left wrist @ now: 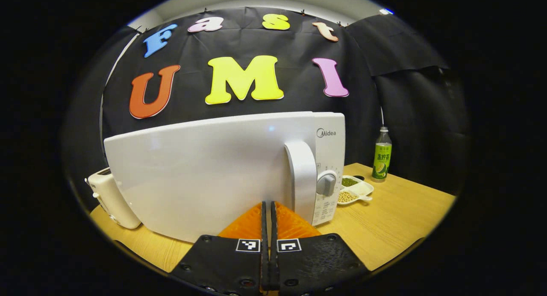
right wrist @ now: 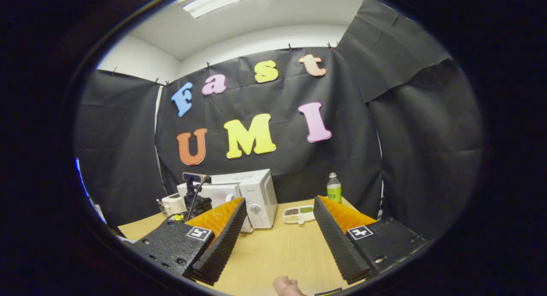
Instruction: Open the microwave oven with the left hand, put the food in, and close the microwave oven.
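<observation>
Item one, the left gripper [left wrist: 269, 210]: its two fingers lie pressed together with nothing between them, the ribbed wedge-shaped backs meeting at a narrow seam, and their tips sit right at the lower front of the microwave oven [left wrist: 213, 172]; contact cannot be told. The closed pose looks suited to nudging or hooking a panel rather than pinching one. Item two, directly ahead of those tips, the microwave oven's door, a smooth, glossy white slab with a curved top edge, appears swung partly out toward the gripper, though the cavity behind it is hidden. Just right of the tips stands the door handle [left wrist: 302, 176], a tall rounded white bar, and beyond it a grey round knob [left wrist: 326, 183] on the control panel. Item three, farther right, a white divided dish [left wrist: 356, 190] holding green and pale beans, judged to be the food, rests on the wooden table [left wrist: 393, 227], not yet loaded. Item four, beyond the dish, a plastic bottle [left wrist: 382, 156] with a green label stands upright. Item five, off to the left, a cream toaster [left wrist: 112, 197] with rounded corners. Item six, the right gripper [right wrist: 275, 234]: fingers spread wide and empty, serrated inner faces angled apart, hovering over bare table well short of the oven, apparently waiting its turn to fetch the dish. A fingertip [right wrist: 285, 286] shows below it.
</observation>
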`<state>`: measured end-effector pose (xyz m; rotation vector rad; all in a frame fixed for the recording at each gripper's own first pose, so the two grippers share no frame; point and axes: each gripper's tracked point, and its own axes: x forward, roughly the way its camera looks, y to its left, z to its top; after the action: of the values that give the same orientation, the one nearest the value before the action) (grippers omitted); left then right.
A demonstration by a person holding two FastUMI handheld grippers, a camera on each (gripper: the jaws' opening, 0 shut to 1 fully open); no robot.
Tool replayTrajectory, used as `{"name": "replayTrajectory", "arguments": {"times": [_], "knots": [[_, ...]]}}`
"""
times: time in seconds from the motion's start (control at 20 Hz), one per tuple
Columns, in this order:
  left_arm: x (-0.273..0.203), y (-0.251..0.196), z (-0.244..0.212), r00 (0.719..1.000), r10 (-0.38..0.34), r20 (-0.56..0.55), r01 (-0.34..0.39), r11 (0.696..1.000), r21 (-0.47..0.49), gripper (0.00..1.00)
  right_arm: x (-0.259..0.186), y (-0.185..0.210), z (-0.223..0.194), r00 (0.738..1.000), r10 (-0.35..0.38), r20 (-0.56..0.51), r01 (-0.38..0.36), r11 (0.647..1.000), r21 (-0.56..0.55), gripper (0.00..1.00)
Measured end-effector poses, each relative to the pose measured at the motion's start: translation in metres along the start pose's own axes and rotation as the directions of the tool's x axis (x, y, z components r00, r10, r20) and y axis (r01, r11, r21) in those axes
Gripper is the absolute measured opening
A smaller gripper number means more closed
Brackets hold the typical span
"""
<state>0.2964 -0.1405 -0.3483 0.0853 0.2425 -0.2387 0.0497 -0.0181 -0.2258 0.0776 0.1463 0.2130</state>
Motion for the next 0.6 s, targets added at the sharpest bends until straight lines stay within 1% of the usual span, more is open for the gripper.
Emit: {"name": "replayTrajectory", "arguments": {"times": [0.05, 0.1, 0.15, 0.2, 0.3, 0.4, 0.45, 0.55, 0.6], "knots": [[0.008, 0.002, 0.000, 1.000, 0.018, -0.016, -0.018, 1.000, -0.024, 0.00, 0.001, -0.001, -0.001, 1.000, -0.002, -0.004, 0.002, 1.000, 0.000, 1.00], [0.018, -0.001, 0.004, 1.000, 0.017, -0.003, -0.017, 0.999, -0.035, 0.00, 0.001, -0.002, -0.003, 1.000, -0.005, -0.008, 0.005, 1.000, 0.005, 1.00], [0.015, -0.002, 0.002, 1.000, 0.009, -0.023, -0.010, 0.999, -0.050, 0.00, 0.001, -0.002, -0.004, 1.000, -0.008, -0.010, 0.008, 1.000, 0.016, 1.00], [0.014, -0.002, 0.004, 1.000, 0.001, -0.010, -0.002, 0.998, -0.055, 0.01, 0.001, 0.000, -0.006, 1.000, -0.005, -0.015, 0.005, 1.000, 0.028, 0.91], [0.015, 0.001, -0.003, 0.999, -0.015, -0.038, 0.013, 0.998, -0.057, 0.00, 0.002, 0.006, -0.012, 0.999, 0.010, -0.036, -0.009, 0.999, 0.034, 0.91], [0.013, 0.009, -0.011, 0.998, 0.007, -0.069, -0.011, 0.998, -0.055, 0.00, 0.001, 0.010, -0.015, 0.999, 0.012, -0.053, -0.010, 0.999, 0.038, 0.91], [0.010, 0.010, -0.017, 0.996, 0.005, -0.086, -0.010, 0.998, -0.060, 0.01, 0.000, 0.012, -0.015, 0.998, 0.013, -0.057, -0.011, 0.999, 0.042, 1.00], [0.001, 0.013, -0.028, 0.995, 0.003, -0.101, -0.011, 0.997, -0.071, 0.01, -0.003, 0.018, -0.016, 0.998, 0.018, -0.063, -0.015, 0.999, 0.043, 1.00], [-0.006, 0.013, -0.034, 0.994, 0.000, -0.111, -0.009, 0.997, -0.079, 0.01, -0.004, 0.020, -0.017, 0.997, 0.016, -0.069, -0.013, 0.999, 0.039, 0.91]]}}
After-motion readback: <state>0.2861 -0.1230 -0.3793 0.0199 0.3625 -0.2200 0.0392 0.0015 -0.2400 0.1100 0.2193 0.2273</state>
